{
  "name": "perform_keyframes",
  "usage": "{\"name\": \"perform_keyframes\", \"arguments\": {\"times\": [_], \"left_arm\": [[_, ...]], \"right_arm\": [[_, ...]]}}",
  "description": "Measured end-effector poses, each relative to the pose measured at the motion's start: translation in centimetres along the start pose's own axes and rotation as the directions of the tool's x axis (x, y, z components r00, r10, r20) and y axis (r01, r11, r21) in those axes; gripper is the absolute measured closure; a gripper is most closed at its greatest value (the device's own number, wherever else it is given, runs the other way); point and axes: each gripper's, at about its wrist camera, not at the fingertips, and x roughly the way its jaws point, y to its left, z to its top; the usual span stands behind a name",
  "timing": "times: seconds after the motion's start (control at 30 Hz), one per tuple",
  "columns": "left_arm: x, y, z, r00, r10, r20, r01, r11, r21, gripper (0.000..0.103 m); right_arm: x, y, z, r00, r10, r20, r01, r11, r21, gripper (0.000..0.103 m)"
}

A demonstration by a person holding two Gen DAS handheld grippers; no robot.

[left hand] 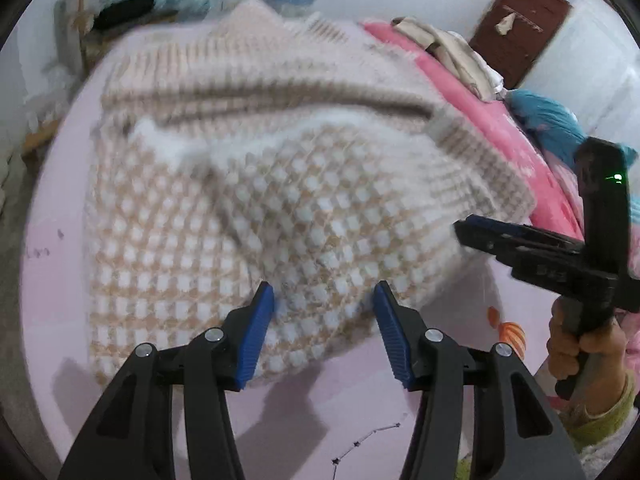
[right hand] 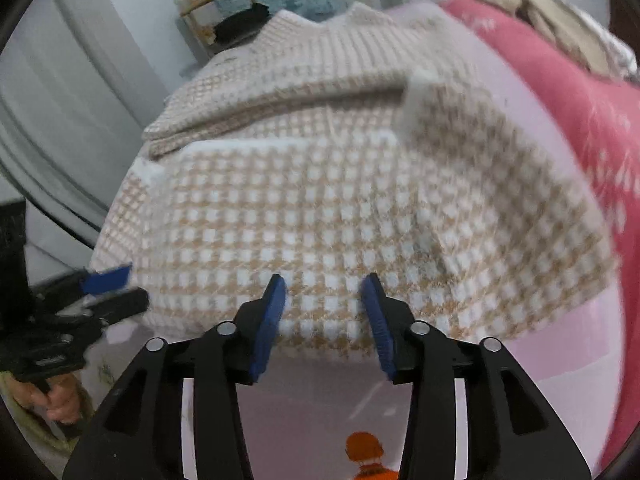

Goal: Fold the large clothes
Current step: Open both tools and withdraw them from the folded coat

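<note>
A beige-and-white checked knit garment (left hand: pixel 256 184) lies folded on the pale pink bedsheet (left hand: pixel 52 280), with a ribbed layer across its far side. My left gripper (left hand: pixel 324 292) hovers at the garment's near edge. Its blue pads (left hand: pixel 256 332) stand apart and the knit shows between the tips, with no clear pinch. In the right wrist view the same garment (right hand: pixel 320 200) fills the middle. My right gripper (right hand: pixel 324 280) is over its near hem with its jaws apart and the cloth lying between the tips. Each gripper shows in the other's view: the right gripper (left hand: pixel 472 228) at the garment's right corner, the left gripper (right hand: pixel 108 284) at its left.
A pink blanket (left hand: pixel 480 120) with folded beige cloth (left hand: pixel 452 52) on top runs along the right. A teal bundle (left hand: pixel 552 120) lies beyond it and a brown door (left hand: pixel 520 28) stands behind. A wooden rack (right hand: pixel 216 4) stands at the far left. A hand (left hand: pixel 576 348) holds the right gripper's handle.
</note>
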Motion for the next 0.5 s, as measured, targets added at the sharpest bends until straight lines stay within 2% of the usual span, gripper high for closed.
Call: {"name": "perform_keyframes", "arguments": {"times": [0.07,0.13,0.27,0.5], "left_arm": [[-0.2,0.6,0.2,1.0,-0.029,0.006,0.029,0.999,-0.039,0.052],[-0.8,0.6,0.1,0.999,-0.028,0.024,0.029,0.998,-0.048,0.052],[-2.3,0.8,-0.2,0.997,-0.045,0.056,0.048,0.998,-0.039,0.052],[-4.9,0.1,-2.6,0.994,-0.093,0.053,0.093,0.996,0.011,0.046]], "right_arm": [[-0.3,-0.3,0.1,1.0,0.01,0.0,-0.01,1.0,0.015,0.06],[-0.9,-0.4,0.1,1.0,0.006,0.013,-0.006,1.0,0.023,0.056],[-2.0,-0.8,-0.4,0.999,0.026,0.029,-0.027,0.999,0.044,0.046],[-3.7,-1.4,-1.1,0.997,0.05,0.057,-0.054,0.996,0.074,0.04]]}}
